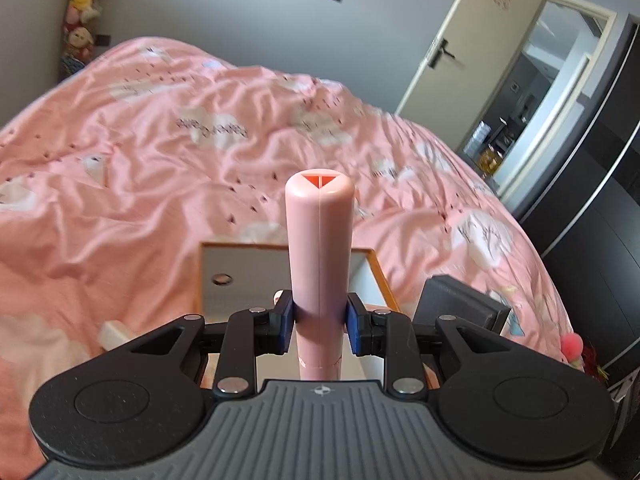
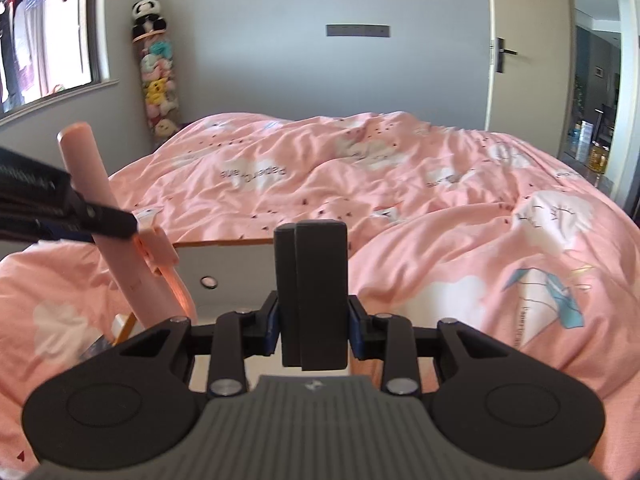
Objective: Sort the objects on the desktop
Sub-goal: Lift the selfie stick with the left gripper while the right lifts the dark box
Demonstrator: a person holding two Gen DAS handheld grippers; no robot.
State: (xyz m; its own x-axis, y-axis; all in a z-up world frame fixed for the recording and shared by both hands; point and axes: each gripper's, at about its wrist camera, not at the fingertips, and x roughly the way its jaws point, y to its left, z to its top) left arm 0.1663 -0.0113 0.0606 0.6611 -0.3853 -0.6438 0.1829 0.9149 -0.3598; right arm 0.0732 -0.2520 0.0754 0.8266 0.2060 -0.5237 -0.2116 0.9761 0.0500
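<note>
Left tongs (image 1: 320, 316): the two blue pads are closed against the sides of a pink tube (image 1: 320, 248), gripping it low on its body. The tube stands upright in the centre of the left wrist view, its rounded end uppermost with an orange mark on the end face. The jaws are held partly apart by the width of the tube.

In the right wrist view the same pink tube (image 2: 86, 160) appears at the left edge of the frame, tilted, with a pink clip-like part attached to its side. The left tongs (image 2: 100, 216) cross it from the left.

Right tongs (image 2: 313, 328): the pads are closed on a dark grey block (image 2: 316, 280), which stands upright in the centre of the frame. A seam runs down its front face, so it reads as two slabs side by side. The jaws are partly apart, set by the width of the block. In the left wrist view the block (image 1: 460, 304) shows at the lower right, just beside the left tongs.

Behind both held items lies a white desk (image 2: 240, 264) with an orange wooden edge and a small round hole in its surface. A bed with a wrinkled pink cover (image 2: 360, 184) fills the middle of both views, touching the far edge of the desk. A door (image 2: 520, 40) stands open at the upper right
</note>
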